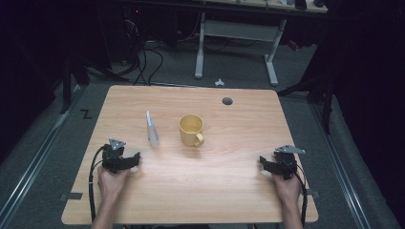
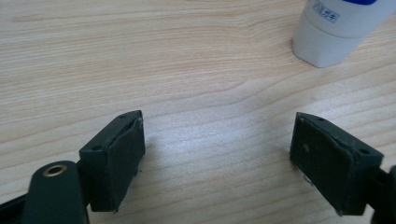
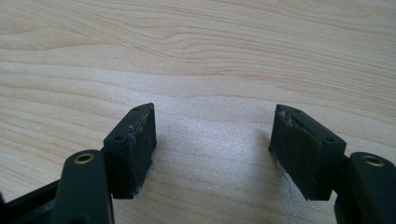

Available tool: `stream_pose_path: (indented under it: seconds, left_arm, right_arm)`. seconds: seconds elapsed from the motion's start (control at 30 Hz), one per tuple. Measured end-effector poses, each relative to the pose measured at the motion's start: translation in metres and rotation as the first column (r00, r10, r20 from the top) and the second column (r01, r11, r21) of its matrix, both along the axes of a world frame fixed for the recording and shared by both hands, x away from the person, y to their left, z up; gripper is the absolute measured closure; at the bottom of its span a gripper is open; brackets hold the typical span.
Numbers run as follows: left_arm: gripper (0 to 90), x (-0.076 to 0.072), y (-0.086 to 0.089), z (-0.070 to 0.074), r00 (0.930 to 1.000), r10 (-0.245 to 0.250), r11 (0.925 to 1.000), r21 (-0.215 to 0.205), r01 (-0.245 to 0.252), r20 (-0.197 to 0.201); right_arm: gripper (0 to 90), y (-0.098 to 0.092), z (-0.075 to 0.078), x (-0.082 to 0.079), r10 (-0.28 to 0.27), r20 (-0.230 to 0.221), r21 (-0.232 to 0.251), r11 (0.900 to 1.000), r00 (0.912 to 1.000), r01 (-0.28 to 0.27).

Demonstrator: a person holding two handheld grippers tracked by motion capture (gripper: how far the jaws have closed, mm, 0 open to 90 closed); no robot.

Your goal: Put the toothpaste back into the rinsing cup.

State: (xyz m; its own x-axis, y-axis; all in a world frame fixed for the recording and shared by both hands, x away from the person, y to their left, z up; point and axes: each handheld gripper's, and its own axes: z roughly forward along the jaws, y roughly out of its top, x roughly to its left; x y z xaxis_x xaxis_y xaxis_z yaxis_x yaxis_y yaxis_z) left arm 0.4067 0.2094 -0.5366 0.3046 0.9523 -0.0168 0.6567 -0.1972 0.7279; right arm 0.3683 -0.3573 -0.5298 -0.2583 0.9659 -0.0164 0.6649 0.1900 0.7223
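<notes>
Matt pale wood-grain table (image 1: 215, 191); smooth white plastic tube (image 2: 336, 28); glossy yellow mug (image 1: 191, 130).

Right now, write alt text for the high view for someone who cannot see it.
A person's hands rest at the near edge of a wooden table, each holding a black claw: the left claw and right claw sit apart with nothing in them. Farther back stand a yellow mug and, to its left, a white tube.
</notes>
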Motion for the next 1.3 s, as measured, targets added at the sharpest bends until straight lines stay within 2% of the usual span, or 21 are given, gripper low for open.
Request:
stream_pose_path:
  seconds: [0.17,0.27,0.43,0.5,0.83,0.9,1.0,1.3]
  left_arm:
    - [16.8,-0.004,-0.005,0.003,0.9992,-0.040,0.9991,-0.014,0.040,0.007]
    - [17.2,-0.004,-0.005,0.004,0.9989,-0.046,0.9978,-0.047,0.046,-0.003]
    - [17.5,-0.007,-0.008,0.006,0.9979,-0.064,0.9973,-0.036,0.065,0.006]
    - [18.0,-0.010,-0.009,0.010,0.9971,-0.073,0.9961,-0.047,0.074,0.021]
    - [17.2,-0.015,-0.013,0.015,0.9946,-0.098,0.9929,-0.064,0.100,0.035]
    - [15.8,-0.014,-0.014,0.015,0.9940,-0.104,0.9903,-0.088,0.107,0.034]
    - [15.3,-0.014,-0.015,0.015,0.9933,-0.109,0.9885,-0.102,0.112,0.039]
    - [14.6,-0.010,-0.024,0.025,0.9885,-0.144,0.9852,-0.088,0.147,0.047]
  right_arm:
    - [31.7,0.000,0.000,0.000,0.000,0.000,0.000,1.000,1.0000,0.000]
    - [31.7,0.000,0.000,0.000,0.000,0.000,0.000,1.000,1.0000,0.000]
    - [31.6,0.000,0.000,0.000,0.001,0.001,-0.002,1.000,1.0000,-0.001]
    - [31.6,0.000,0.000,0.000,0.000,0.000,0.000,1.000,1.0000,0.000]
    - [31.7,0.000,0.000,0.000,0.000,0.000,0.000,1.000,1.0000,0.000]
    - [31.6,0.000,0.000,0.000,0.000,0.000,0.000,1.000,1.0000,0.000]
    - [31.6,0.000,0.000,0.000,-0.001,0.000,0.000,1.000,1.0000,0.001]
    - [31.6,0.000,0.000,0.000,0.000,0.000,-0.001,1.000,1.0000,0.000]
